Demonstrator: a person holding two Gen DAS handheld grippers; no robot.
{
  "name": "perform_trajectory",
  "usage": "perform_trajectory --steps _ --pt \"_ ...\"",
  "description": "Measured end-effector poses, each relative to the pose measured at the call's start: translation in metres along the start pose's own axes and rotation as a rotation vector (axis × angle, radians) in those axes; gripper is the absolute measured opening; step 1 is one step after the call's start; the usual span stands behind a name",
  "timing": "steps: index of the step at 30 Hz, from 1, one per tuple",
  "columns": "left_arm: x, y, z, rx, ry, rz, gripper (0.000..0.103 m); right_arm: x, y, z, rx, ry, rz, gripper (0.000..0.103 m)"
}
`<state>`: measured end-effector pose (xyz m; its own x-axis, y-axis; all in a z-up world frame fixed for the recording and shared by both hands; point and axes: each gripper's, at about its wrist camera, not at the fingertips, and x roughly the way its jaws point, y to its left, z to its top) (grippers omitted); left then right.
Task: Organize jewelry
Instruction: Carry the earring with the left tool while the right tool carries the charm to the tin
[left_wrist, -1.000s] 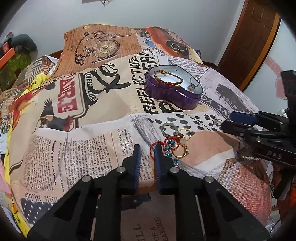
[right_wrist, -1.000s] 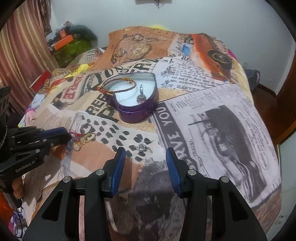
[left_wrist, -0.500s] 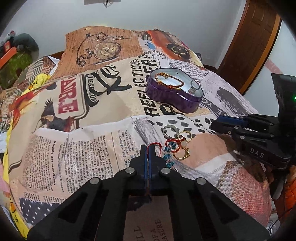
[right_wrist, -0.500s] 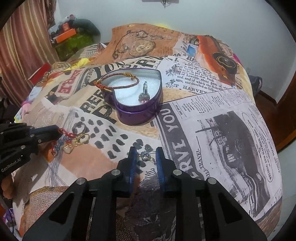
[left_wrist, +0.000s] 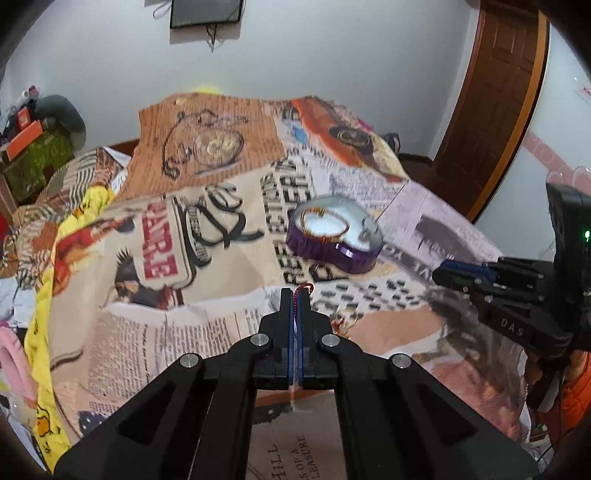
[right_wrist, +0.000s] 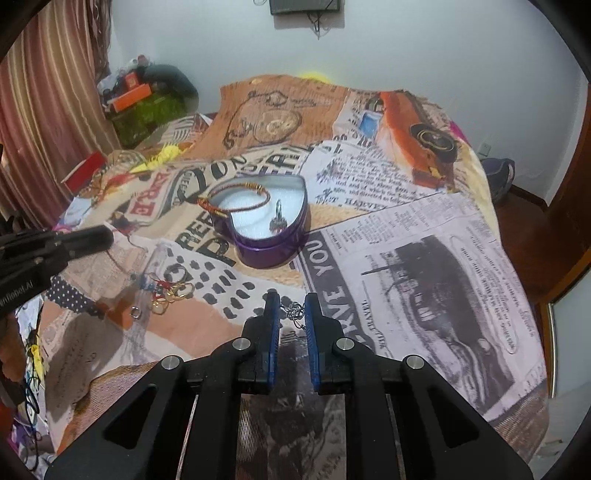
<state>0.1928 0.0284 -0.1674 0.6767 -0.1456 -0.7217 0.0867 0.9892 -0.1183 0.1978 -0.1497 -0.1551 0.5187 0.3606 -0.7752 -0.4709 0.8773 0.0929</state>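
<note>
A purple heart-shaped tin (left_wrist: 334, 240) (right_wrist: 269, 227) sits open on the bed, holding a red-gold bracelet (right_wrist: 236, 197) and a silver ring (right_wrist: 277, 219). My left gripper (left_wrist: 294, 295) is shut on a red cord bracelet (left_wrist: 304, 287), lifted above the bedspread. In the right wrist view the cord hangs from it down to the pile of gold rings and beads (right_wrist: 170, 291). My right gripper (right_wrist: 290, 302) is partly open around a small silver jewelry piece (right_wrist: 294, 311) lying on the cloth; the jaws do not touch it.
A newspaper-print bedspread (right_wrist: 406, 258) covers the bed. Boxes and clutter (right_wrist: 136, 99) sit at the far left, a curtain (right_wrist: 37, 110) on the left, a wooden door (left_wrist: 495, 92) on the right.
My left gripper shut on the red cord bracelet and lifted it up from the pile. My right gripper narrowed around the silver piece, then opened slightly wider.
</note>
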Motion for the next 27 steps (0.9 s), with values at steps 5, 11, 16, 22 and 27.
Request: perform_trajectory --steps 5,11,16,22,27 --pt "-0.018 -0.007 0.012 0.019 -0.053 -0.001 0.0 -0.014 -0.002 0.003 0.007 -0.03 -0.016 0.012" --pt "-0.033 -0.014 0.029 0.035 -0.112 0.004 0.0 -0.031 -0.004 0.007 0.011 -0.069 -0.031 0.012" --pt "-0.04 -0.017 0.041 0.037 -0.148 0.004 0.0 -0.039 -0.004 0.015 0.01 -0.101 -0.036 0.012" --pt "-0.042 -0.023 0.055 0.06 -0.188 0.026 0.0 -0.043 -0.002 0.025 0.004 -0.134 -0.028 0.012" --pt "-0.036 -0.023 0.064 0.06 -0.196 0.022 0.0 -0.041 0.002 0.034 -0.002 -0.153 -0.013 0.012"
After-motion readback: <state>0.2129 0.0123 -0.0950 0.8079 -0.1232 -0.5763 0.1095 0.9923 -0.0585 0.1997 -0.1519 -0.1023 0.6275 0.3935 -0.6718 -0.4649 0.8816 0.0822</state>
